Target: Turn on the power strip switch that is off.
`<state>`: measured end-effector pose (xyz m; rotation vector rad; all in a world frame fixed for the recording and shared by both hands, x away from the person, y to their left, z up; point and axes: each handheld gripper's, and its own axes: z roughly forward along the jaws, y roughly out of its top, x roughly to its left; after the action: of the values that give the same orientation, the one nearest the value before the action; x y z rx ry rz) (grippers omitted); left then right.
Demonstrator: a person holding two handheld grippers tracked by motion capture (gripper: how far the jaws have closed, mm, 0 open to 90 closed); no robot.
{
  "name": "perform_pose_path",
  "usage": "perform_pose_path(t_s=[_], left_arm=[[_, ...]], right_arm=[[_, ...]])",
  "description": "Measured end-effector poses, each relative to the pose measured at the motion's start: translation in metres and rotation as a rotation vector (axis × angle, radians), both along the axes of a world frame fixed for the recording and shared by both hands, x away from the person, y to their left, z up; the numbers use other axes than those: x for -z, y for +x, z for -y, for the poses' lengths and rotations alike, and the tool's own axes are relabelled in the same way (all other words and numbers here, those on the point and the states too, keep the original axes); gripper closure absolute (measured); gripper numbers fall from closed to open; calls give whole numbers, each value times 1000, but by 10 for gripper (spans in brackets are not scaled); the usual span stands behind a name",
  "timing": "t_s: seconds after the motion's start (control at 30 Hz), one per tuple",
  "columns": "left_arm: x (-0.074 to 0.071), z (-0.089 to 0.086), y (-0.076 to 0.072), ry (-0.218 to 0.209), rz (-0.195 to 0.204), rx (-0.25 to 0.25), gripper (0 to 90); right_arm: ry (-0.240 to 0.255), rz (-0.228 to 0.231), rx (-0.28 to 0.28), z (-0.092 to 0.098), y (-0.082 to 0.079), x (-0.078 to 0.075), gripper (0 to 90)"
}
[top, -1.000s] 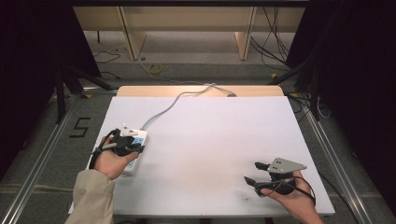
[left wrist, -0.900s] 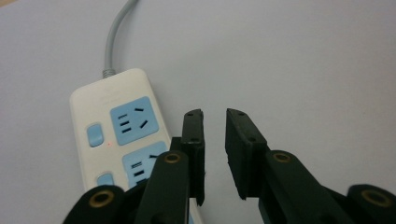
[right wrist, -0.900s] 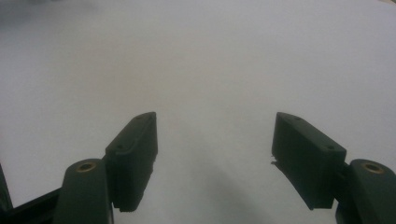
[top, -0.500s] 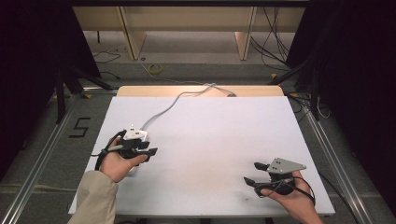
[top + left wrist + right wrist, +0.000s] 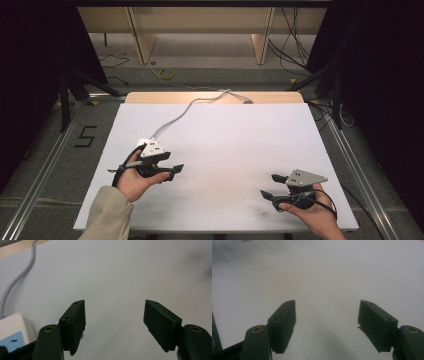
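Note:
My left gripper (image 5: pixel 172 171) lies over the left part of the white table (image 5: pixel 225 145), jaws pointing right. In the left gripper view its jaws (image 5: pixel 113 302) stand wide apart with bare table between them; they have just been opening. A white power strip (image 5: pixel 12 327) with a blue label sits just outside the left jaw, apart from it. Its grey cable (image 5: pixel 175 117) runs off to the table's far edge. My right gripper (image 5: pixel 270 186) rests near the front right corner, pointing left. It is open (image 5: pixel 327 302) with nothing between its fingers.
The table's wooden far edge (image 5: pixel 215 97) borders a floor with loose cables (image 5: pixel 165 74). Metal rails run along both sides of the table. Dark curtains close in at left and right.
My left gripper has slid to the right, off the power strip, and its jaws have spread apart. The right gripper has stayed where it was.

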<state>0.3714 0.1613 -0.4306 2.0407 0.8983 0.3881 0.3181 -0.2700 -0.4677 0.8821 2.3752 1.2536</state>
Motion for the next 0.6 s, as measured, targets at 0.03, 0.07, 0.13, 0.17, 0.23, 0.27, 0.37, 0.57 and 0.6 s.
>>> perform_pose_path(t_s=[0.03, 0.07, 0.13, 0.17, 0.23, 0.27, 0.37, 0.57, 0.6], left_arm=[[1, 2, -1, -6, 3, 9, 314], [3, 4, -2, -11, 8, 17, 306], [6, 8, -3, -18, 13, 29, 301], [7, 10, -3, -20, 12, 33, 298], [9, 14, -4, -5, 22, 49, 291], [10, 16, -5, -4, 25, 53, 289], [14, 18, -8, -2, 30, 67, 284], [23, 17, -16, 15, 28, 70, 264], [26, 15, -17, 17, 26, 68, 258]], right_arm=[[0, -1, -2, 0, 0, 0, 316], [1, -2, -2, 0, 0, 0, 316], [1, -5, -5, 0, 0, 1, 315], [4, -8, -3, 0, 0, 1, 315], [5, -10, -5, 0, 0, 1, 314], [5, -8, -6, -1, 1, 1, 313], [6, -13, -5, -1, 0, 2, 313], [4, -13, -8, 0, 0, 2, 310], [5, -11, -9, 0, 1, 2, 309]])
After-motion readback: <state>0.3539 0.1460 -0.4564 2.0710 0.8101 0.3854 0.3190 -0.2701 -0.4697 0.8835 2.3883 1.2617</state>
